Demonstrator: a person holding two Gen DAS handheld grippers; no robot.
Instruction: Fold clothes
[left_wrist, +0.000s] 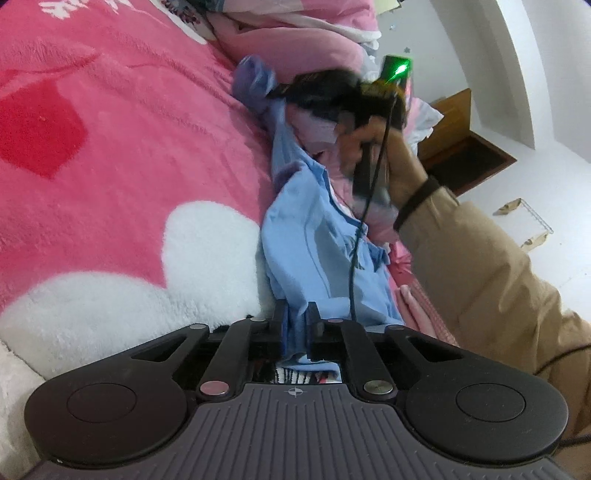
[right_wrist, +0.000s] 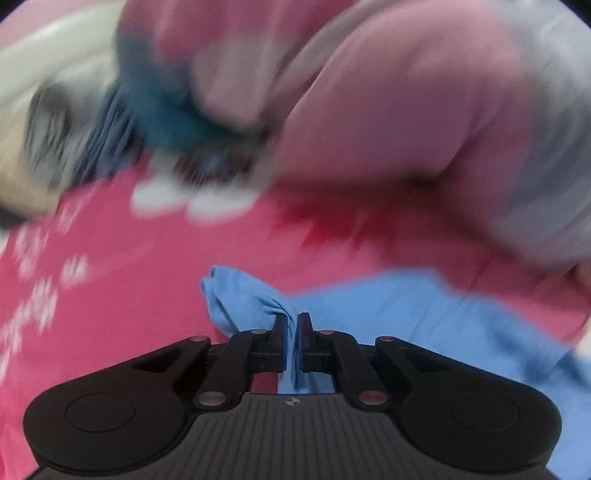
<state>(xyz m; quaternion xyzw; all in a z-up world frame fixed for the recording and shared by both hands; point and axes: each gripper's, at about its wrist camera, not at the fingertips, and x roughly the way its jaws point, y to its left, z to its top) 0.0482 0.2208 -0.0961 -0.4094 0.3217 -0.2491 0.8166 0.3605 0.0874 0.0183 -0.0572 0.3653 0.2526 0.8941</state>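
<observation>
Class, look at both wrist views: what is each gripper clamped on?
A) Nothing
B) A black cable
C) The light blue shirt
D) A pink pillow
C: the left gripper and the right gripper each pinch a fold of the light blue shirt between closed fingers, over the pink blanket.

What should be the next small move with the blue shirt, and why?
Probably draw the two tongs apart to pull the blue shirt flat on the pink blanket: the left tongs and right tongs each pinch it, yet it lies bunched and creased.
</observation>
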